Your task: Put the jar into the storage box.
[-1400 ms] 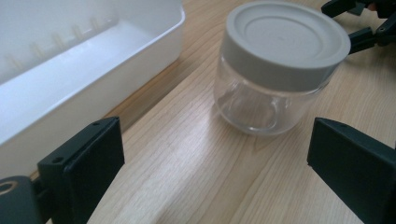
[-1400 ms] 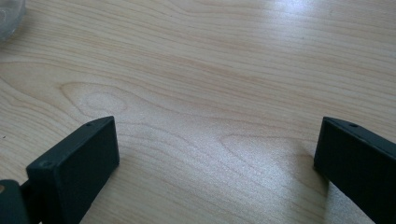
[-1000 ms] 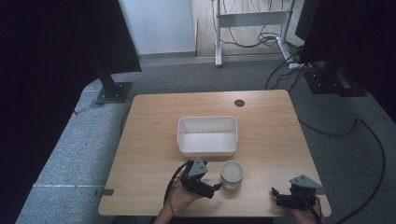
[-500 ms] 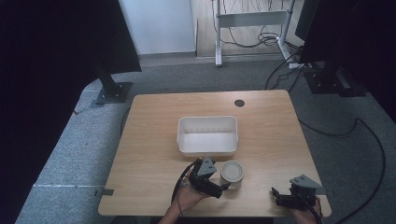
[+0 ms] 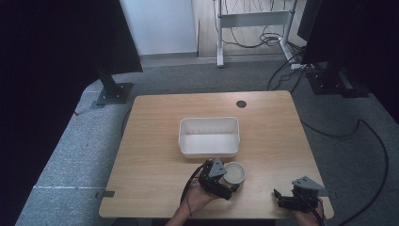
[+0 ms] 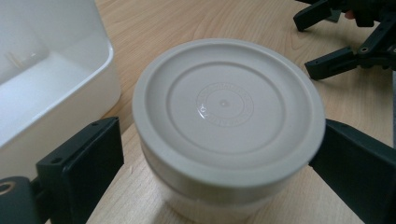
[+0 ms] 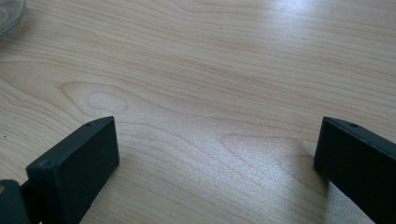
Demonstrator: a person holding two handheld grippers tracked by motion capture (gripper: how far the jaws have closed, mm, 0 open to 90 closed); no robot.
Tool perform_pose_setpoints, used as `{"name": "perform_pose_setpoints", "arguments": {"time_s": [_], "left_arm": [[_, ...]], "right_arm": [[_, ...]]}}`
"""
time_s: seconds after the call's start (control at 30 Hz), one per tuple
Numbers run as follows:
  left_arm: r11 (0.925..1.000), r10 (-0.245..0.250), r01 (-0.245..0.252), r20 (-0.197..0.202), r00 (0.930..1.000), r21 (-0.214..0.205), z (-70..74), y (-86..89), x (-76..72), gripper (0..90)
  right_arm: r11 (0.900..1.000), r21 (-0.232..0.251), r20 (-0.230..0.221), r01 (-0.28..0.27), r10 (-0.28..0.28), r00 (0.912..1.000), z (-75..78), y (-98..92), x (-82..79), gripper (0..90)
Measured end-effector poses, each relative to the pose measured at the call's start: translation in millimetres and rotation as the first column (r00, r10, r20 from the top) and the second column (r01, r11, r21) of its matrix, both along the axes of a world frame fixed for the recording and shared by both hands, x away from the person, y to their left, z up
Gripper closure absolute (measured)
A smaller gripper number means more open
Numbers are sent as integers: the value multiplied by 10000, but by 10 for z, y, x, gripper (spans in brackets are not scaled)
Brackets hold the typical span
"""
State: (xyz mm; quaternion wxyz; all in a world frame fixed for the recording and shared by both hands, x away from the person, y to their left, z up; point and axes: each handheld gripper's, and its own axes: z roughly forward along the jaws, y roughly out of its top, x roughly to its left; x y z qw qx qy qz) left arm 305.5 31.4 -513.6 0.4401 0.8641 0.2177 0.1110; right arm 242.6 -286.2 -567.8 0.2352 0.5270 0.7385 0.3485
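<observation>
My left claw [image 5: 231,184] brackets the lidded white tub [image 5: 234,173], jaws spread at either side, one touching, not clamped. The tub stands on the tabletop [image 5: 155,155], just at 6 o'clock of the white bin [image 5: 209,136]. My right claw [image 5: 281,197] rests at 3 o'clock, agape, holding nothing.

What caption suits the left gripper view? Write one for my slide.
Left gripper, jaws open, straddles a lidded round container beside the white tub on the wooden table.
</observation>
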Motion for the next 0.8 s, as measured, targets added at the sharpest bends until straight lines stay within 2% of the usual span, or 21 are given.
{"name": "perform_pose_setpoints", "arguments": {"time_s": [0.43, 0.63, 0.8], "left_arm": [[9992, 155, -154, -6, 9999, 381, -134, -184, 58, 50], [9992, 100, -94, -141, 9999, 398, -202, -214, 72, 89], [9989, 188, -182, -128, 9997, 441, -198, -216, 66, 100]], "right_arm": [[10000, 3, 0, -4, 4, 10000, 0, 0, 1, 0], [10000, 4, -1, -7, 7, 10000, 0, 0, 0, 0], [10000, 4, -1, -6, 6, 10000, 0, 0, 0, 0]]}}
